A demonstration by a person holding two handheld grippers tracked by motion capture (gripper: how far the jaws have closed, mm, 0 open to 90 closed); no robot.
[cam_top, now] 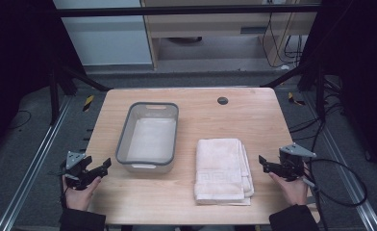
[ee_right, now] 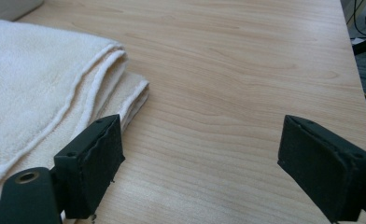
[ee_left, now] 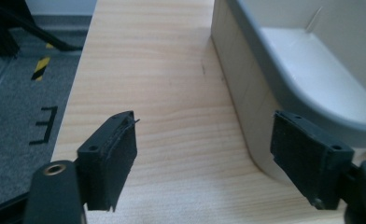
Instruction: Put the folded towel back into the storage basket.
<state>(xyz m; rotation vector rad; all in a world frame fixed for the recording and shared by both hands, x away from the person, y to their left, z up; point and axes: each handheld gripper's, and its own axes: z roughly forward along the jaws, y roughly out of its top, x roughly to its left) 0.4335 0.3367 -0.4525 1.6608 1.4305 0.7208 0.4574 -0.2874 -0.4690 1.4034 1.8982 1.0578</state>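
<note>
Altogether: one towel [cam_top: 223, 169], one tub [cam_top: 148, 137], left claw [cam_top: 101, 168], right claw [cam_top: 265, 162], both apart.

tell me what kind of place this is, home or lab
Most likely a lab or recording workspace, not a home: the wooden table stands inside a black metal frame, with loose cables on grey carpet, hazard tape on the floor, and a person holding a gripper in each hand.

tub [cam_top: 148, 137]: 1 | folded towel [cam_top: 222, 168]: 1 | table [cam_top: 263, 120]: 1 | claws: 2
</note>
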